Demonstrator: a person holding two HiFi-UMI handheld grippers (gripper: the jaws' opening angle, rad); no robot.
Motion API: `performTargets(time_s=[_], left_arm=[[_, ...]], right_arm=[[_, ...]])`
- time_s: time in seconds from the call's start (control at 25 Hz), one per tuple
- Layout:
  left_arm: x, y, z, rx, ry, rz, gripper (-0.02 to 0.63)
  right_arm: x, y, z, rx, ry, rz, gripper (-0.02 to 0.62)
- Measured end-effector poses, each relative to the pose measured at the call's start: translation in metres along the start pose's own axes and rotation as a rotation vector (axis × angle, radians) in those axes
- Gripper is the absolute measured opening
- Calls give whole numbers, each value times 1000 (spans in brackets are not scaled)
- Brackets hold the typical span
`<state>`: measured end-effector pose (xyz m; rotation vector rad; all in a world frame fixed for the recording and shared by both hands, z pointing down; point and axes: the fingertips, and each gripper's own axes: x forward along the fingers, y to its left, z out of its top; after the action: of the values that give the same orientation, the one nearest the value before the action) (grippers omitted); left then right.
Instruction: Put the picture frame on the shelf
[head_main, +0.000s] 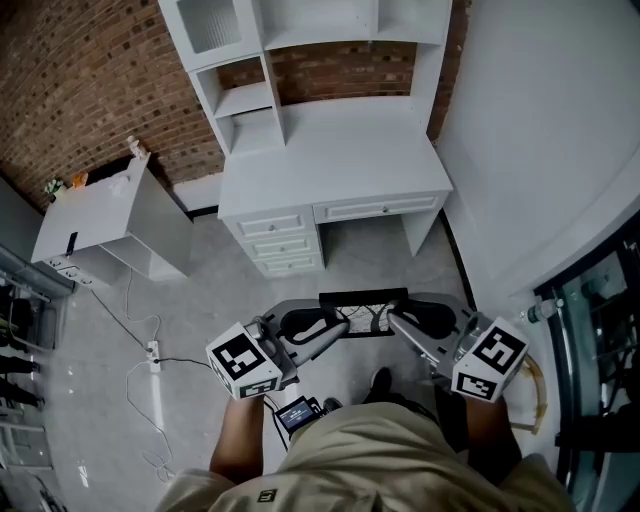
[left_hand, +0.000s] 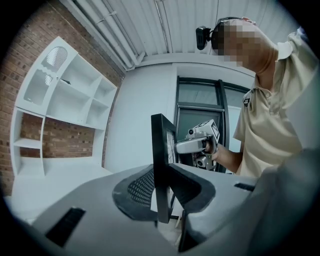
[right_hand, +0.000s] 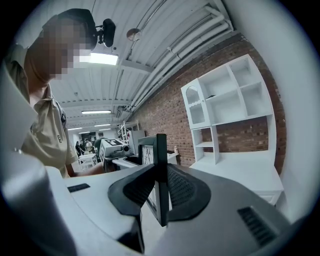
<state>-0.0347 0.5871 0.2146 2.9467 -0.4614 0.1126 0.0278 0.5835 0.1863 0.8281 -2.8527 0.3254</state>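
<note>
— Where does your head view put it?
— Lower middle. The black-rimmed rectangular picture frame (head_main: 363, 298) hangs over the grey floor (head_main: 200, 300). Your left gripper (head_main: 335, 326) and right gripper (head_main: 393, 320) are at its opposite ends, well short of the white bench (head_main: 330, 150) and the white open shelf unit (head_main: 300, 40).
— And the grip?
— Only your gripper views show that. Each pair of jaws pinches the frame's edge between dark pads (left_hand: 137, 189).

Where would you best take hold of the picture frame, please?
By its two side rails, one from each side, as the left gripper and right gripper hold the picture frame now: each flat, narrow rail fits between the jaws, leaving the picture face untouched.
</note>
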Motion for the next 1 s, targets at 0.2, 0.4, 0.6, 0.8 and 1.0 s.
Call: performTargets(time_s=[0.2, 0.4, 0.6, 0.8, 1.0], left_arm=[[45, 30, 7, -8, 36, 34, 86], [88, 57, 16, -17, 63, 78, 86], [126, 76, 19, -15, 77, 116, 86], [145, 92, 20, -17, 97, 127, 86], [151, 116, 16, -19, 111, 103, 86]], right_arm=[[-5, -57, 3, 25, -16, 39, 69], [-10, -110, 11, 34, -29, 84, 69], [-19, -154, 11, 33, -42, 127, 69], [-19, -179, 12, 53, -57, 137, 69], [-4, -198, 9, 69, -50, 115, 69]])
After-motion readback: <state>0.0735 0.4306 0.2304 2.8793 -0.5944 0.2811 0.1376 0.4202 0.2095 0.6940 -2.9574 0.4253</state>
